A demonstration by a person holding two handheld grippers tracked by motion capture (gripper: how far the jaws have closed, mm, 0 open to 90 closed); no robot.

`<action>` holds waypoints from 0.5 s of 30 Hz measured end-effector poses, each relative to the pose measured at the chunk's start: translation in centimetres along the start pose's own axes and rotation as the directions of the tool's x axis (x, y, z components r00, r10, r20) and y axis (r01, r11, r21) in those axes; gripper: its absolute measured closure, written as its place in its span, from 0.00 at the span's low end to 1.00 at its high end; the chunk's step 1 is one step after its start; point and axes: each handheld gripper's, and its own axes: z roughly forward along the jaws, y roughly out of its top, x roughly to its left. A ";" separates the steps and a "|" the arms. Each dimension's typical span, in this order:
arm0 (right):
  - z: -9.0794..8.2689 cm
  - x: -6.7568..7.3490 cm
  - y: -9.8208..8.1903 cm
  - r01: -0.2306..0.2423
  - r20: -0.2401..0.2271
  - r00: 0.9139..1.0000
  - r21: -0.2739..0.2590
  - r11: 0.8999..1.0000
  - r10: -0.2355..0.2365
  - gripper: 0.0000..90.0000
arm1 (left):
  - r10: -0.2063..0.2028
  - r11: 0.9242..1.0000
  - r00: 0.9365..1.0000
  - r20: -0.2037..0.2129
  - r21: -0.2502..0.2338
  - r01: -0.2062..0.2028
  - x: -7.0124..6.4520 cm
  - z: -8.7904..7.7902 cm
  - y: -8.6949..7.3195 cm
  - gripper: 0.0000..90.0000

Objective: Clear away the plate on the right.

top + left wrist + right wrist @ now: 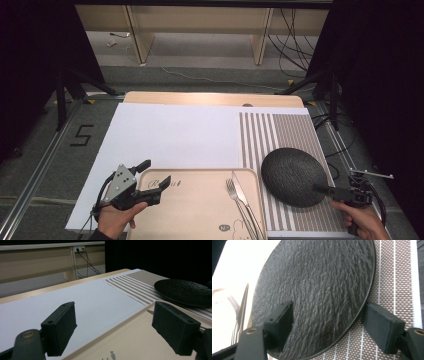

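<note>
Nearest the lens in the right gripper view, the right gripper (327,325) straddles the rim of the round black plate with a rough, wrinkled surface (317,287): one black jaw sits over the plate's face, the other outside the rim above the brown-and-white striped placemat (392,272), with gaps at both pads, so the jaws are released and grip nothing. From the high view, the same plate (292,176) lies on the placemat (280,131) at the table's right, just beside the beige plastic tray (200,210), and the right gripper (325,190) meets its near right edge. That view also shows a steel fork (237,202) and steel knife (246,200) lying side by side on the tray's right part. At the tray's near left corner the left gripper (155,175) is held over it. Its own view shows its jaws (115,330) spread wide and empty, one above the white sheet (82,300), the other above the tray (135,340).
</note>
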 end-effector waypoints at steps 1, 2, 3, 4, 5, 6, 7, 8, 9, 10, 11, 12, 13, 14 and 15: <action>0.0 0.0 0.0 -0.003 0.000 1.000 0.003 1.000 0.003 0.30 | 0.003 1.000 1.000 0.001 0.002 -0.003 0.0 0.0 0.0 0.21; 0.1 -0.1 0.0 -0.001 0.002 1.000 0.005 1.000 0.001 0.30 | 0.004 1.000 1.000 0.001 0.002 -0.004 0.0 0.0 0.0 0.21; 0.2 -0.1 0.0 -0.002 -0.003 1.000 0.005 1.000 0.002 0.31 | 0.003 1.000 1.000 0.001 0.002 -0.003 0.0 0.0 0.0 0.21; 0.3 -0.2 0.0 -0.003 -0.011 1.000 0.004 1.000 0.003 0.32 | 0.003 1.000 1.000 0.001 0.001 -0.003 0.0 0.0 0.0 0.21; 0.3 -0.2 0.0 -0.005 -0.018 1.000 0.004 1.000 0.005 0.32 | 0.003 1.000 1.000 0.001 0.002 -0.003 0.0 0.0 0.0 0.21; 0.3 -0.2 0.0 -0.012 -0.026 1.000 0.002 1.000 0.012 0.32 | 0.003 1.000 1.000 0.001 0.003 -0.003 0.0 0.0 0.0 0.21; 0.4 -0.2 0.0 -0.015 -0.028 1.000 0.003 1.000 0.015 0.33 | 0.003 1.000 1.000 0.001 0.003 -0.003 0.0 0.0 0.0 0.21; 0.4 -0.3 0.0 -0.022 -0.031 0.999 -0.001 1.000 0.021 0.34 | 0.003 1.000 1.000 0.002 0.002 -0.003 0.0 0.0 0.0 0.21; 0.5 -0.4 0.0 -0.036 -0.043 0.998 -0.006 0.999 0.036 0.35 | 0.003 1.000 1.000 0.002 0.002 -0.003 0.0 0.0 0.0 0.21; 0.5 -0.6 0.0 -0.055 -0.054 0.997 -0.008 0.998 0.054 0.36 | 0.004 1.000 1.000 0.002 0.003 -0.004 0.0 0.0 0.0 0.21; 0.5 -0.7 -0.1 -0.062 -0.060 0.996 -0.012 0.998 0.062 0.37 | 0.005 1.000 1.000 0.002 0.004 -0.005 0.0 0.1 0.0 0.21; 0.6 -0.7 0.0 -0.065 -0.061 0.996 -0.015 0.998 0.064 0.37 | 0.006 1.000 1.000 0.002 0.004 -0.006 0.0 0.1 0.0 0.21; 0.6 -0.7 0.0 -0.066 -0.060 0.996 -0.015 0.998 0.065 0.37 | 0.005 1.000 1.000 0.003 0.004 -0.005 0.0 0.1 0.0 0.21; 0.6 -0.7 0.0 -0.069 -0.060 0.996 -0.016 0.997 0.068 0.37 | 0.005 1.000 1.000 0.003 0.005 -0.005 0.0 0.1 0.0 0.21; 0.6 -0.7 0.0 -0.077 -0.063 0.995 -0.018 0.997 0.075 0.38 | 0.005 1.000 1.000 0.003 0.005 -0.005 0.0 0.1 0.0 0.21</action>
